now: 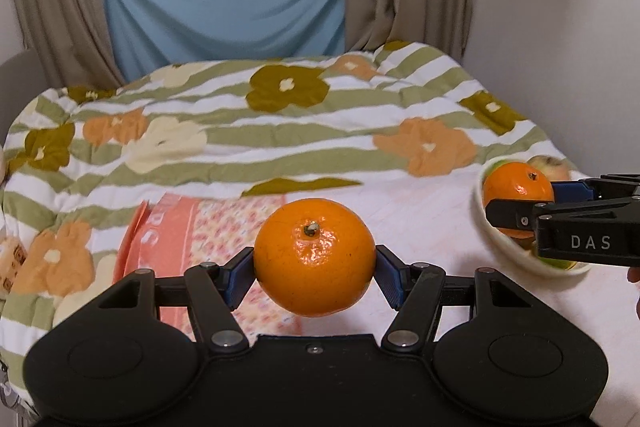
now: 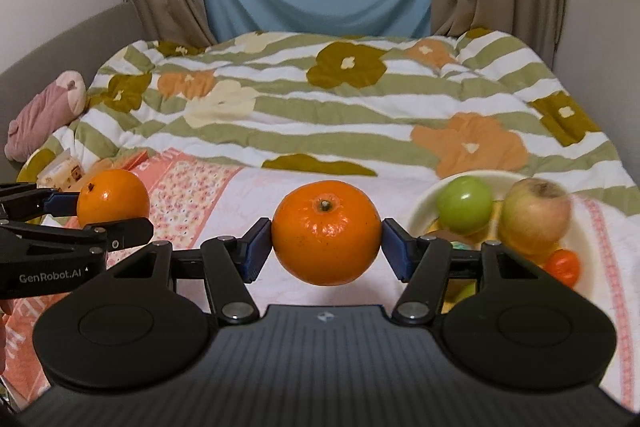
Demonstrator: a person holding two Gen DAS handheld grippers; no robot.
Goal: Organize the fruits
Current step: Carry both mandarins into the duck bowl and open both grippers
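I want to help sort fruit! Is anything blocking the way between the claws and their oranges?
No. The left gripper is already clamped on one orange, and the right gripper on another orange. Both pads touch the peel, with nothing between.

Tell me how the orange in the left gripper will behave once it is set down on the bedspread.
The orange is round, so it will probably roll unless the soft floral quilt cradles it. Its glossy peel looks a little slippery, yet the left gripper holds it at its widest part, so the hold seems firm. It keeps its shape: likely firm.
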